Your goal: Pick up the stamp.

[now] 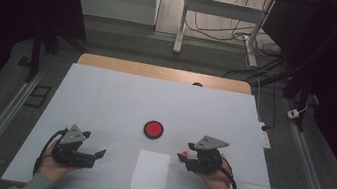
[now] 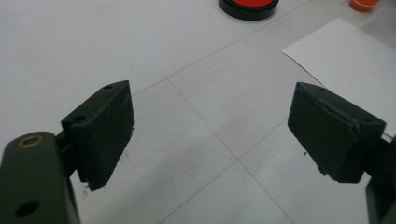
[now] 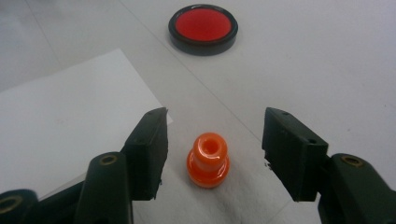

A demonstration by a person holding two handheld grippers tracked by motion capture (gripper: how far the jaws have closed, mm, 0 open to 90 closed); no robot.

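A small orange peg-shaped piece (image 3: 208, 160) stands upright on the white table, between the jaws of my right gripper (image 3: 214, 149). Both pads stand clear of it, with gaps on each side. In the high view that orange piece (image 1: 183, 154) sits just left of my right gripper (image 1: 190, 154). A round red disc in a black rim (image 1: 153, 129) (image 3: 203, 29) lies beyond it, toward the table's middle. My left gripper (image 1: 100, 155) (image 2: 210, 128) rests at the front left, jaws wide apart over bare table with nothing between them.
A white sheet of paper (image 1: 150, 174) lies flat near the front edge between my two hands. The white table (image 1: 105, 95) ends in a wooden strip at the far side. Desk legs and cables stand on the floor beyond.
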